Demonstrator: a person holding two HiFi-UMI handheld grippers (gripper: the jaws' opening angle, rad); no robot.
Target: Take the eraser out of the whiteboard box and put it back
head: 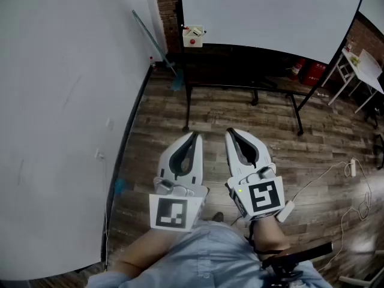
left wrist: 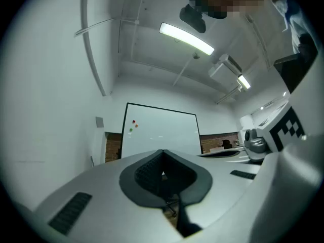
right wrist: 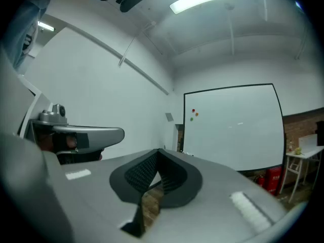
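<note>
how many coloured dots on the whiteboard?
3, clustered near the upper left corner of the whiteboard: red dot on top, orange dot just below it, green dot lowest. Too small to tell what they are.

Floor [head: 252, 125] worn wood planks; whiteboard [head: 264, 11] smooth, slightly glossy; tool pads [right wrist: 140, 174] ribbed dark rubber, matt.

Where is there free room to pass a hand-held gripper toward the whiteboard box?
The wooden floor before the whiteboard's stand is bare, and nothing stands in front of the whiteboard box. It is crowded on the right: cables, a white table.
</note>
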